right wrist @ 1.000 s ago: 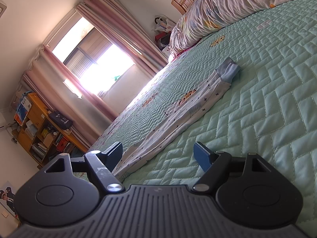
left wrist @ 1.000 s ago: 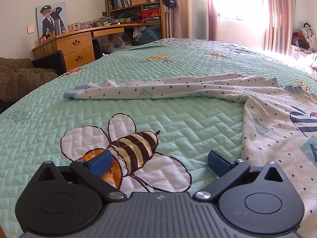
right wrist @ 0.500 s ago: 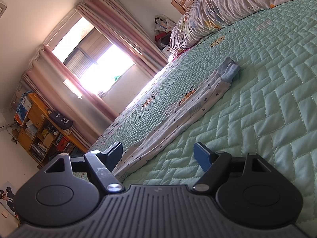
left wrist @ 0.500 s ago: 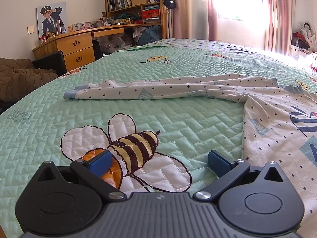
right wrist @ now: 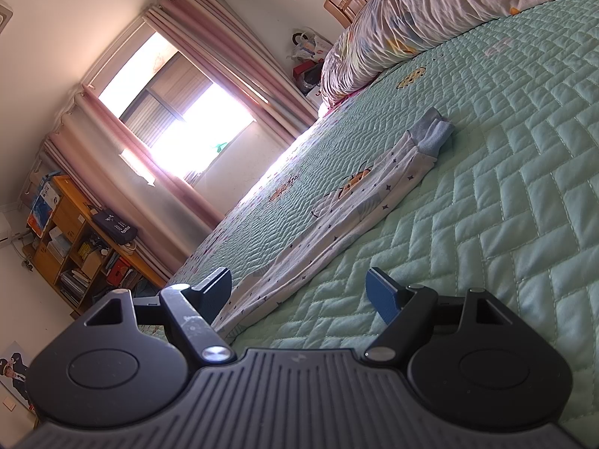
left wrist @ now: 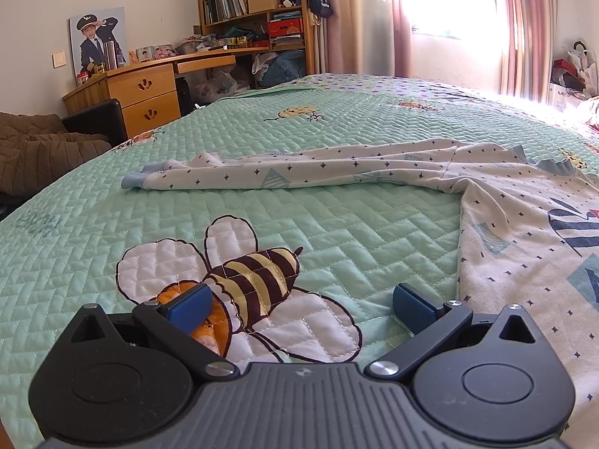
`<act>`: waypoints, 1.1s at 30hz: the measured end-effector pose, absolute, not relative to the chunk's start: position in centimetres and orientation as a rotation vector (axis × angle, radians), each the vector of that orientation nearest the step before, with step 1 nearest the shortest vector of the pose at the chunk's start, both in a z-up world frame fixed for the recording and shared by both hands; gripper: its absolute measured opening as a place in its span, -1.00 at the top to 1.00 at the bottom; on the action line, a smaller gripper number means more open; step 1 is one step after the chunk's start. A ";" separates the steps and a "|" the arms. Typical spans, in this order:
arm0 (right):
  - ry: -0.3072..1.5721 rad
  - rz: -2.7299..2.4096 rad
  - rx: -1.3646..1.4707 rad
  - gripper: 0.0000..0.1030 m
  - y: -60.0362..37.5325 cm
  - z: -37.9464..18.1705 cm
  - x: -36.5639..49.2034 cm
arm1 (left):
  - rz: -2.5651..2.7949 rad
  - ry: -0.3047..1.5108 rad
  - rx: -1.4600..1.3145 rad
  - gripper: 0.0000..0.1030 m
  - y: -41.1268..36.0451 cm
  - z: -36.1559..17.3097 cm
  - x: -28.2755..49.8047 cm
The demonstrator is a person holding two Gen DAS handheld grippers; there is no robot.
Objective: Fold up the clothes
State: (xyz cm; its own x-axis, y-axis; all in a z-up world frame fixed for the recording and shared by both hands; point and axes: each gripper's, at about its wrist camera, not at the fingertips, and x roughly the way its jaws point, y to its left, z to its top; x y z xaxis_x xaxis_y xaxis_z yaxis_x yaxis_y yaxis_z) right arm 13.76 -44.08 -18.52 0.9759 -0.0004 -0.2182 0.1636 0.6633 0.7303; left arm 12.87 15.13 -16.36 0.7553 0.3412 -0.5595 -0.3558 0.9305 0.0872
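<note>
A white long-sleeved top (left wrist: pixel 524 232) with small dark stars and blue cuffs lies flat on the green quilted bed (left wrist: pixel 337 232). One sleeve (left wrist: pixel 284 174) stretches left across the quilt, ending in a blue cuff (left wrist: pixel 131 180). My left gripper (left wrist: pixel 299 308) hovers open over the bee picture, just left of the top's hem, holding nothing. In the right wrist view the other sleeve (right wrist: pixel 352 209) runs away from me to its blue cuff (right wrist: pixel 434 133). My right gripper (right wrist: pixel 299 292) is open, its left finger by the sleeve's near end, nothing between the pads.
A wooden desk (left wrist: pixel 146 93) and bookshelf (left wrist: pixel 254 3) stand past the bed's far left side, with a dark chair (left wrist: pixel 93 123) and brown blanket (left wrist: pixel 33 157). A bright window with pink curtains (left wrist: pixel 524 18) is behind. A pale duvet (right wrist: pixel 430 26) lies at the bed's head.
</note>
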 end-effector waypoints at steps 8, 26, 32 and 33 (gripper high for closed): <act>0.206 -0.094 0.842 -0.55 -44.0 -18.5 13.7 | 0.381 0.604 -0.022 -0.99 15.1 -16.4 12.9; 0.206 -0.095 0.842 -0.55 -43.9 -18.5 13.7 | 0.381 0.603 -0.019 -0.99 15.1 -16.4 12.9; 0.206 -0.095 0.841 -0.55 -43.9 -18.5 13.6 | 0.381 0.603 -0.020 -0.99 15.1 -16.4 12.9; 0.207 -0.095 0.841 -0.55 -43.8 -18.5 13.6 | 0.381 0.603 -0.021 -0.99 15.1 -16.4 12.9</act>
State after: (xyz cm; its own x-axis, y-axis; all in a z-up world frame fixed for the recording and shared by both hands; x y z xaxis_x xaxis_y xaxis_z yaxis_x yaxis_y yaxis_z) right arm 13.60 -43.85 -18.48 0.9758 -0.0018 -0.2188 0.1649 0.6637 0.7296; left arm 12.88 15.10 -16.38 0.7560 0.3434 -0.5572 -0.3555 0.9302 0.0910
